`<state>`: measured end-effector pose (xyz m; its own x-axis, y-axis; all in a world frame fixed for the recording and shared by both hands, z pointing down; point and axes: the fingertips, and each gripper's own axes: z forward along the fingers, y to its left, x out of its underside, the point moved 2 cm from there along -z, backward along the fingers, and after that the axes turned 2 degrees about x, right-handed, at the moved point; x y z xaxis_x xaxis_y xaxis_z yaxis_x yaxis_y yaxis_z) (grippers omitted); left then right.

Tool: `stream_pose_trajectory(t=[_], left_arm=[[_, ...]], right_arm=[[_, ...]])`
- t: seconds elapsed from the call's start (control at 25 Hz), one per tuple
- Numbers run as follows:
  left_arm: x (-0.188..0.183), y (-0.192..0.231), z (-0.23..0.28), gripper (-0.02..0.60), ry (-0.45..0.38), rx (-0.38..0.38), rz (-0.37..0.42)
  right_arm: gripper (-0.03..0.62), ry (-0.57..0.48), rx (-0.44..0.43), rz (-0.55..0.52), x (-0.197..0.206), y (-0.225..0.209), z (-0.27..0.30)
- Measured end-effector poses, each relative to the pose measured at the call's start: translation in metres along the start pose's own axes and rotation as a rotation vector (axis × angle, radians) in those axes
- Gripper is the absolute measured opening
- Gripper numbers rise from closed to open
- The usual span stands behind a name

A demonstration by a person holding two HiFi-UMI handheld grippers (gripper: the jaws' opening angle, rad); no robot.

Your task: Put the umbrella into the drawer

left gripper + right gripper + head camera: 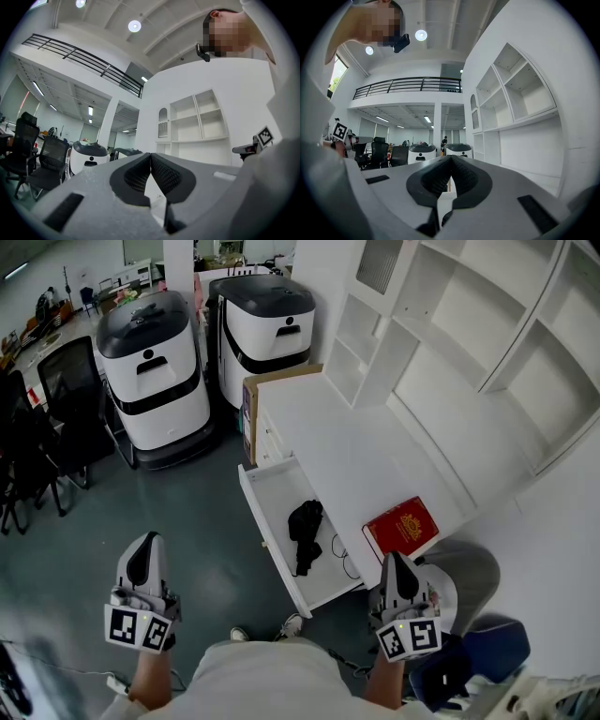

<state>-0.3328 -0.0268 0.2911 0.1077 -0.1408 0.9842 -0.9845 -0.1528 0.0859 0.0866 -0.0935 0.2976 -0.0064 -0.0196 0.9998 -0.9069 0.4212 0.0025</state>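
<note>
The white desk [328, 427] runs along your right, and a red book [401, 526] lies flat on its near end, close to the front edge. Below that edge the drawer [272, 486] stands pulled out toward the left. The black folded umbrella [305, 532] lies on its bottom in the near half, with a thin dark cord [339, 557] looped just to its right. Left of the desk, the grey floor [202, 521] carries two white-and-black machines [155, 371] at the far end and black office chairs [66, 399] at far left.
</note>
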Motion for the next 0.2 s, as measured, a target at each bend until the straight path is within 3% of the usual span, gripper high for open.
stream_pose_trajectory(t=[0.2], left_arm=[[0.0005, 0.0043, -0.0057, 0.015, 0.004, -0.003, 0.000]], right_arm=[[-0.002, 0.002, 0.001, -0.002, 0.0004, 0.0043, -0.0016]])
